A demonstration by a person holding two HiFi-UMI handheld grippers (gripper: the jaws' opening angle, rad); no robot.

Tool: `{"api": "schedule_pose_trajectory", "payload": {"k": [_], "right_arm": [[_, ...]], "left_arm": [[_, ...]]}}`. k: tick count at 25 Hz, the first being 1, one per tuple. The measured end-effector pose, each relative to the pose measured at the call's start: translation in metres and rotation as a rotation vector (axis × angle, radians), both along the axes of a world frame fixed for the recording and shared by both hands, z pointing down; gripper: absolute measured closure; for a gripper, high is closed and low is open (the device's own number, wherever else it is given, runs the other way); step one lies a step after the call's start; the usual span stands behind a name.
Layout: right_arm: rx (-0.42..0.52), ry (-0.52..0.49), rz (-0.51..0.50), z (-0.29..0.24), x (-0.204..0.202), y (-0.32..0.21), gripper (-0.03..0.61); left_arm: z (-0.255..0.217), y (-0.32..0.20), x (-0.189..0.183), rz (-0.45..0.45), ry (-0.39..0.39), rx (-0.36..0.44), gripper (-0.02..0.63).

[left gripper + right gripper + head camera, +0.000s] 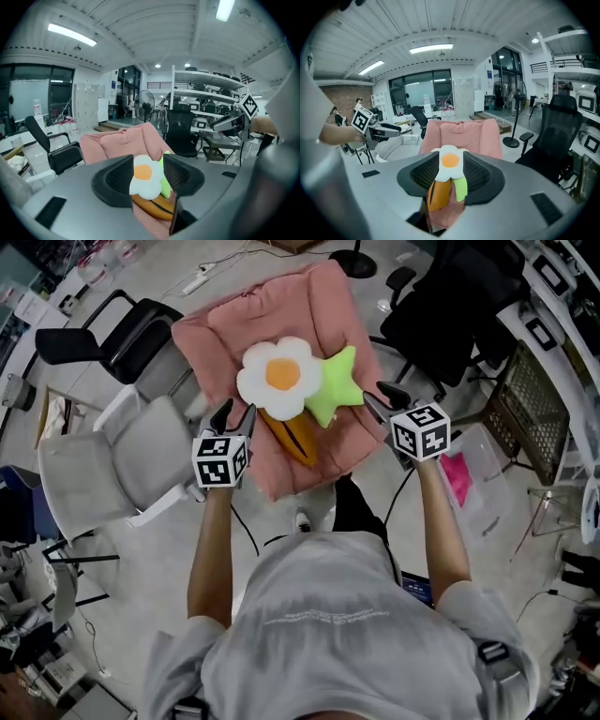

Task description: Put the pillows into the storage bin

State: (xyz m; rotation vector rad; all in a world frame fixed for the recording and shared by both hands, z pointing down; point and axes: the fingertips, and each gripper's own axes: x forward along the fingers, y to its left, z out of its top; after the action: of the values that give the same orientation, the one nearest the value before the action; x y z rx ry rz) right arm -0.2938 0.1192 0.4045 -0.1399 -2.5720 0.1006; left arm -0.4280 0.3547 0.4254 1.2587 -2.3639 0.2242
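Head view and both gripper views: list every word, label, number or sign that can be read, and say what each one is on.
No text can be read in any view.
Shirt: a pale line of print across the back, too small to read.
Left gripper and right gripper: each cube bears black-and-white square patterns, no letters or digits.
Blue sign on the far wall: too small to read.

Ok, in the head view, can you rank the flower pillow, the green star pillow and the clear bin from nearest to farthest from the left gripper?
From the left gripper:
1. flower pillow, just ahead of it on the pink cushion.
2. green star pillow, on the flower's right side.
3. clear bin, on the floor at far right, beyond the right gripper.
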Motion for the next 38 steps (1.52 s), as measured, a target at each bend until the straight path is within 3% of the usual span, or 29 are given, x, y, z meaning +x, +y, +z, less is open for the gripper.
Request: {"api": "schedule_pose_trajectory", "payload": {"k": [8, 13, 19, 22, 26, 29, 34, 38], "right_arm": [[-0.054, 0.121, -0.141, 0.067, -0.105, -0.04, 0.444], [-0.091, 0.198, -0.244, 0.116, -0.172, -0.055, 0.48], [-0.119, 0.292, -0.351, 0.186, -0.239, -0.07, 0.48], [-0.12, 0.381, -0.427, 0.226, -0.259, -0.066, 0.408], [-0.13, 0.497, -0.475, 0.275, -0.277, -0.065, 0.388], [-0.138, 0.536, -0.446, 0.301, -0.287, -0.066, 0.386], [-0.201, 0.592, -0.426, 0.334, -0.295, -0.056, 0.295], [-0.267, 0.607, -0.418, 0.346, -0.298, -0.049, 0.312]], "left_arm": [[0.064, -0.016, -0.054, -0.164, 0.145, -0.113, 0.411], [0.106, -0.028, -0.087, -0.261, 0.25, -0.156, 0.413], [0.164, -0.038, -0.121, -0.355, 0.368, -0.201, 0.401], [0.194, -0.036, -0.128, -0.372, 0.467, -0.2, 0.303], [0.227, -0.034, -0.134, -0.409, 0.579, -0.178, 0.267], [0.245, -0.031, -0.131, -0.438, 0.628, -0.168, 0.258], [0.274, -0.033, -0.125, -0.432, 0.681, -0.142, 0.255], [0.288, -0.044, -0.122, -0.404, 0.695, -0.126, 0.292]]}}
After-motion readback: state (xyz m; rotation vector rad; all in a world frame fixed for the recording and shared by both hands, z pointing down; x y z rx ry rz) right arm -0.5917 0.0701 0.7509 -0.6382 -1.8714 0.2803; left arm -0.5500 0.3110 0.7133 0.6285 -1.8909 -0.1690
